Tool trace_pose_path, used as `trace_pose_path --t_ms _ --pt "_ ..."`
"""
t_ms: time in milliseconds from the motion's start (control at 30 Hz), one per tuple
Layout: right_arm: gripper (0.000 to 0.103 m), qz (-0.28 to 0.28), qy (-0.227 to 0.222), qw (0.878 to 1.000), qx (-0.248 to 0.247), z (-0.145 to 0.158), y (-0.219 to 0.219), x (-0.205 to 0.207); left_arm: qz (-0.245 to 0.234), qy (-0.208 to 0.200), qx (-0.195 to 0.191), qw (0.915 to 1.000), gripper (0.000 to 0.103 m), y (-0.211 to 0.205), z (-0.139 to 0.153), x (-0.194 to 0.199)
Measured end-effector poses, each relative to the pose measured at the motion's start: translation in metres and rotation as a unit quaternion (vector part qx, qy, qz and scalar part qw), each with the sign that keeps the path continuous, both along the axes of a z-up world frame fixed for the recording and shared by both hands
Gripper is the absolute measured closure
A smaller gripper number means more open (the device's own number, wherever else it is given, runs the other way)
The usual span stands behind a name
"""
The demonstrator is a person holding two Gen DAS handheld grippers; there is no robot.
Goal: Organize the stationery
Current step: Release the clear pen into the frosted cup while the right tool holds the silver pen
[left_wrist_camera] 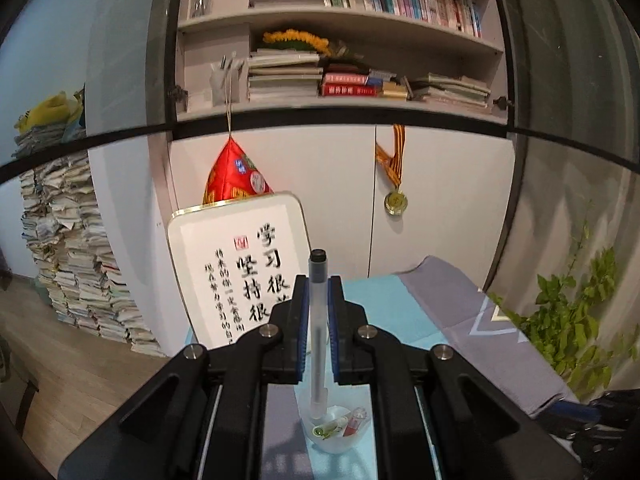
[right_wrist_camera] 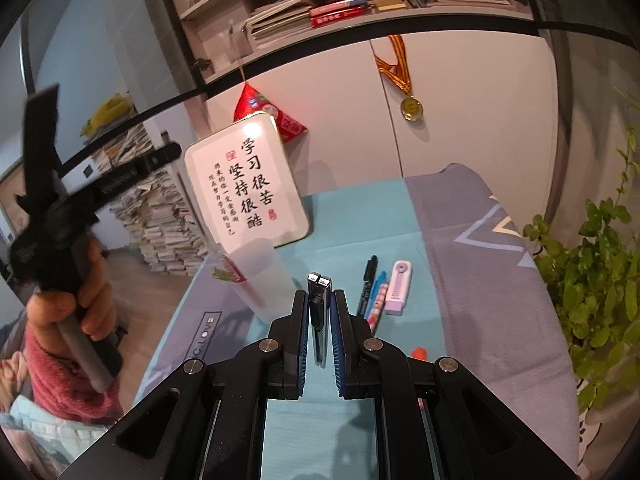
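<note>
My left gripper [left_wrist_camera: 319, 280] is shut on a frosted pen [left_wrist_camera: 318, 320] with a black end, held upright between the blue pads. Below it stands a translucent cup [left_wrist_camera: 336, 436] with several pens inside. My right gripper [right_wrist_camera: 319, 294] is shut on a narrow dark tool with a silvery tip [right_wrist_camera: 319, 312]; I cannot tell what it is. The cup [right_wrist_camera: 260, 276] sits ahead and to the left of it. A black marker [right_wrist_camera: 368, 284], a blue pen [right_wrist_camera: 378, 286], a patterned pen [right_wrist_camera: 378, 308] and a purple-white eraser [right_wrist_camera: 398, 288] lie on the teal cloth [right_wrist_camera: 352, 220] just right of the fingers.
A framed calligraphy sign [right_wrist_camera: 248, 184] leans against the white cabinet behind the cup. A hand [right_wrist_camera: 92, 292] grips the blurred left device at the far left. A leafy plant [right_wrist_camera: 592, 280] borders the table on the right. A small orange bit [right_wrist_camera: 419, 353] lies near the right finger.
</note>
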State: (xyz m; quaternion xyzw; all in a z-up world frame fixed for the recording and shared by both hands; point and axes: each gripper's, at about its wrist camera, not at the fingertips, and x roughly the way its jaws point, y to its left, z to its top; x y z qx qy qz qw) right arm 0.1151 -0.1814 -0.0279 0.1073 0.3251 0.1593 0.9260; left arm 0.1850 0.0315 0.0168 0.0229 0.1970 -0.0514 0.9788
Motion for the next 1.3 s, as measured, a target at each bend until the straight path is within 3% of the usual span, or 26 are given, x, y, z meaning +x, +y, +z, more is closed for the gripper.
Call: trace_pose_path --t_ms 367,600,1300 --pt "0.091 0.005 0.008 1.000 0.006 -0.005 0.000 -0.002 0.009 0.029 -0.020 0.9993 0.096 0.013 -0.025 0.010" --pt "0.091 0.007 0.010 1.000 0.005 -0.006 0.002 -0.003 -0.006 0.023 -0.041 0.9989 0.096 0.012 -0.020 0.011" --pt "0.091 0.016 0.019 1.000 0.005 -0.010 0.010 -0.002 0.002 0.086 -0.032 0.9957 0.096 0.020 -0.060 0.002"
